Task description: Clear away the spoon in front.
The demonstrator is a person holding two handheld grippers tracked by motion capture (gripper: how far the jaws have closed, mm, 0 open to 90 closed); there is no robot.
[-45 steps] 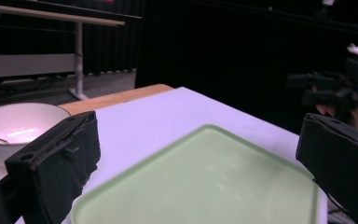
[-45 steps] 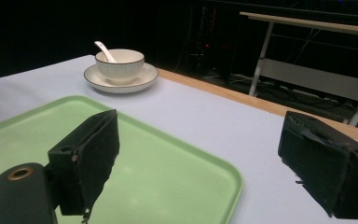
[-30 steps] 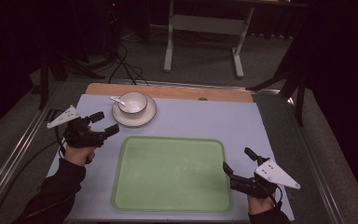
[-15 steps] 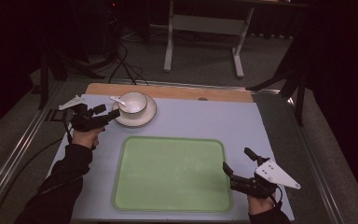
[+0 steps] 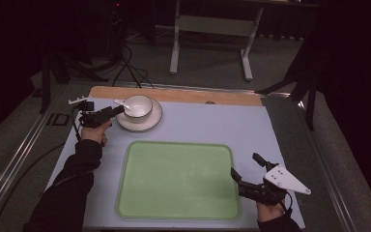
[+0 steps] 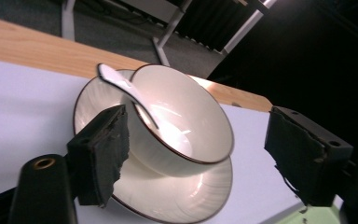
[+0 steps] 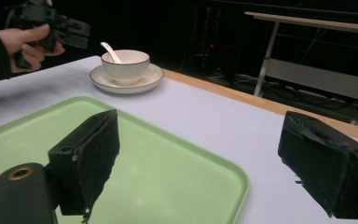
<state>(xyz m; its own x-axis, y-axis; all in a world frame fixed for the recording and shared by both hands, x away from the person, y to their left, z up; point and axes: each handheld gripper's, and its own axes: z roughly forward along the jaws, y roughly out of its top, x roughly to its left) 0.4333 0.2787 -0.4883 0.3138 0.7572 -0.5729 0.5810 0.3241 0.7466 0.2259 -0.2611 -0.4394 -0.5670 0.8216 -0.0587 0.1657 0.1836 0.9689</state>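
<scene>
The left claw [image 5: 117, 111], its jaws apart but just closing, flanked the bowl [image 6: 182, 123] on its saucer [image 6: 168, 196]. The right claw [image 5: 245, 171] sat open beside the green tray [image 5: 178, 181].

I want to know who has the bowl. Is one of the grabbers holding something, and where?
Nothing is held. The left gripper has been closing around the bowl, but its pads don't touch it. The right gripper is open above the tray.

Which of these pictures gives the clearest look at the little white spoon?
The left gripper view: the spoon is close and sharp, its handle over the bowl rim, its scoop inside. The right gripper view shows its handle sticking up, far off. The high view shows a small white sliver.
</scene>
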